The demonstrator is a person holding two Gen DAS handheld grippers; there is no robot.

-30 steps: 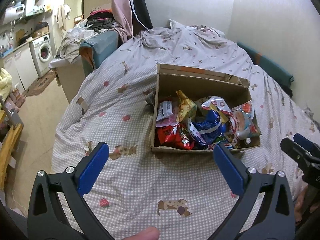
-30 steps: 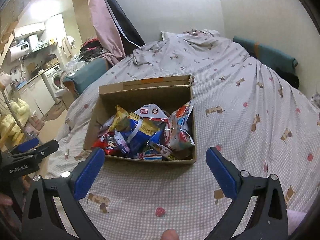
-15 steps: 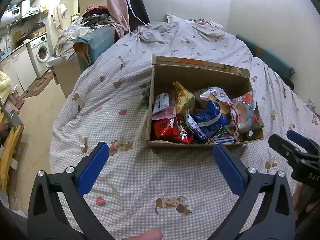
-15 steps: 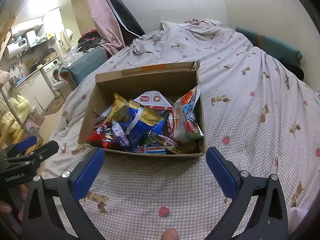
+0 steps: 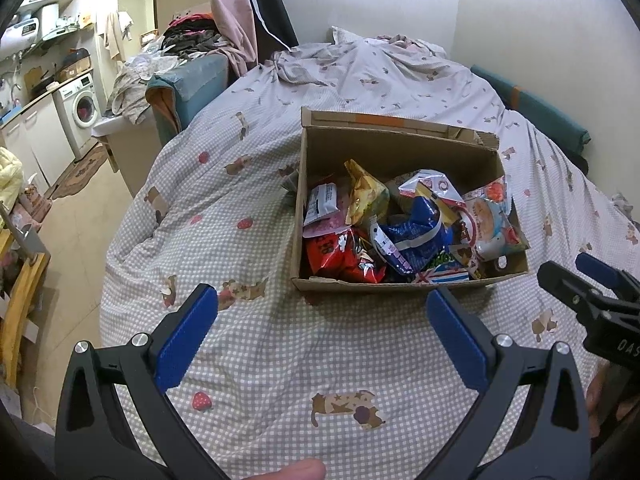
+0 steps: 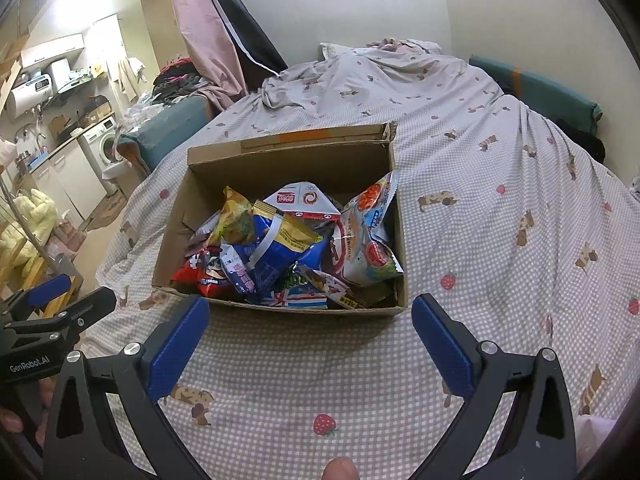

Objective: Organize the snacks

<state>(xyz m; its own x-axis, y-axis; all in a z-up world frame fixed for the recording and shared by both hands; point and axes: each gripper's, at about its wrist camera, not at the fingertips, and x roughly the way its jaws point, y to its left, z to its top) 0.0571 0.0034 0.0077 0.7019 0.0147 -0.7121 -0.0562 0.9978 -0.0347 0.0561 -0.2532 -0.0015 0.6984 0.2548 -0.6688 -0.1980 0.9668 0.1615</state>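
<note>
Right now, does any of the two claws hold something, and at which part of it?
Nothing is held. The left claw and the right claw are both open, with only bedcover between their fingers, short of the snack box.

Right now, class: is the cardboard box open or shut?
Open. The cardboard box has no flaps covering its top, and the snack packets inside show plainly.

Lived-in home: bed (image 5: pixel 360 80), washing machine (image 5: pixel 82 104), laundry heap (image 5: pixel 192 36).
</note>
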